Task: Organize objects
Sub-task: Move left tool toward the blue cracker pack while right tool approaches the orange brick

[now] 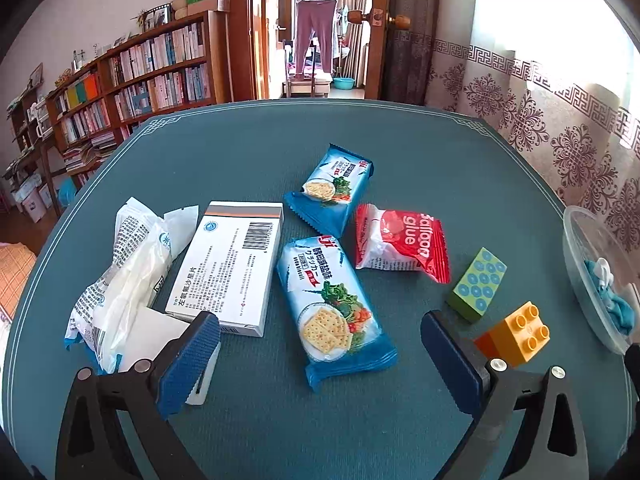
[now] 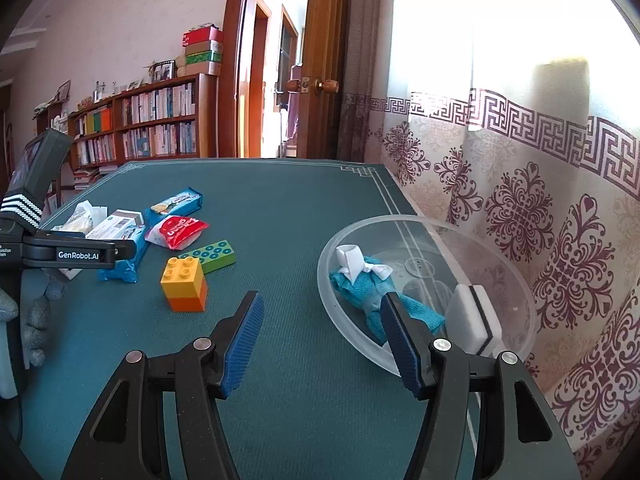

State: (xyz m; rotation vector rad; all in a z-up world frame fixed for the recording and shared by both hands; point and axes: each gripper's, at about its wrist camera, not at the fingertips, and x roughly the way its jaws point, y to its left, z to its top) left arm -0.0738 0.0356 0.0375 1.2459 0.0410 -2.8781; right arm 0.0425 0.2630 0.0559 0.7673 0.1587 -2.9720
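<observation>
Your left gripper (image 1: 320,344) is spread wide w/ nothing between its pads, low over the teal tabletop (image 1: 280,148). Straight ahead lies a blue cracker pack (image 1: 332,304), lengthwise, between the two fingers' lines. Left of it: a white medicine box (image 1: 230,264), barcode up, its near corner just beside your left finger (image 1: 188,364). Further left, a crinkled white plastic packet (image 1: 116,276) w/ a white block (image 1: 160,332) partly hidden behind that finger. A 2nd blue cracker pack (image 1: 332,190) sits farther back, touching the red "Balloon glue" packet (image 1: 400,246). On the right, a green block w/ blue dots (image 1: 478,284) and a yellow-on-orange Duplo brick (image 1: 516,330), the brick just past your right finger (image 1: 450,368).

Your right gripper (image 2: 322,340) is also wide open, empty. Its right finger (image 2: 402,344) overlaps the near rim of the clear plastic bowl (image 2: 516,280) at the tabletop's right edge, beside the patterned curtain (image 2: 540,208). Inside the bowl: a teal cloth doll garment w/ white collar and bow (image 2: 368,284), and a white sponge block w/ dark stripe (image 2: 474,312). The yellow-orange brick (image 2: 184,286) stands left of the bowl, well apart from it; green block (image 2: 212,254) just behind. Bookshelf (image 2: 152,120) and open door (image 2: 320,60) in the back.
</observation>
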